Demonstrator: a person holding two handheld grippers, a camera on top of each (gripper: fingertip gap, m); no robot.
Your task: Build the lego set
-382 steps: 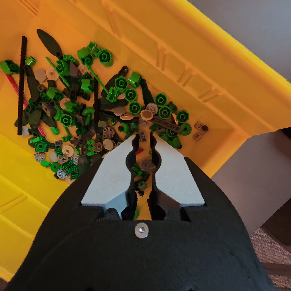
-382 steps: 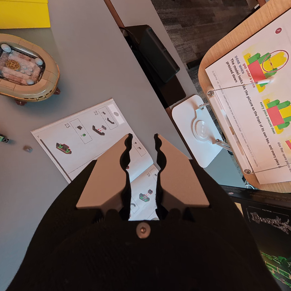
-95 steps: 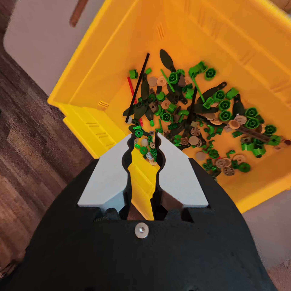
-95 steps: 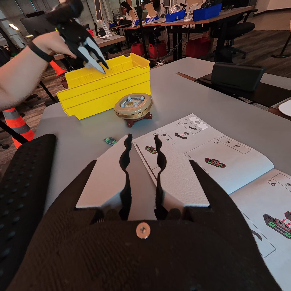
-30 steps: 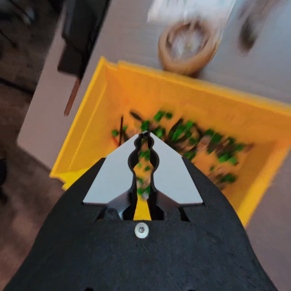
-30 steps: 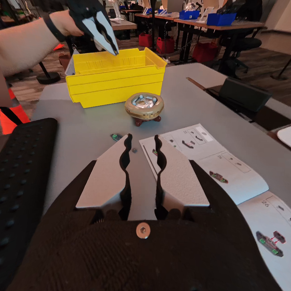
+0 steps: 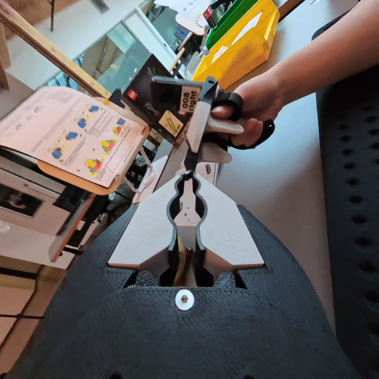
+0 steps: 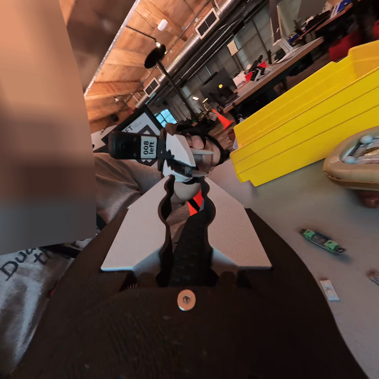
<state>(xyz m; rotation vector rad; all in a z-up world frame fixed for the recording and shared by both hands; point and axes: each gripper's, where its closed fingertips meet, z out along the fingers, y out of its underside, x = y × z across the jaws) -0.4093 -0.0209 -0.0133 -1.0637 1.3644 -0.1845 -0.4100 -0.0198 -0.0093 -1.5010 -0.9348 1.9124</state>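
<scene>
Yellow bin (image 8: 307, 133) standing at one edge of the grey tabletop (image 8: 266, 205); from this low angle its contents cannot be seen. Beside it, a tan oval dish-shaped model (image 8: 352, 170) on brown feet, holding pale round balls and a patterned floor. Nearer the middle of the tabletop lie a small dark strip with green studs (image 8: 322, 242) and, apart from it, a pale flat piece (image 8: 329, 290). In the left wrist view, a second yellow bin (image 7: 235, 55) with a white sheet inside and a green bin (image 7: 225, 22) on top, both on a farther surface. Left gripper (image 7: 188, 176) raised above the tabletop, fingertips pinched together on a small dark grey brick (image 8: 187, 169). Right gripper (image 8: 187, 181) facing it tip to tip, jaws spread apart and empty, just short of the brick. A printed sheet on a stand (image 7: 71, 135) and a black box (image 7: 155, 106) stand behind.
</scene>
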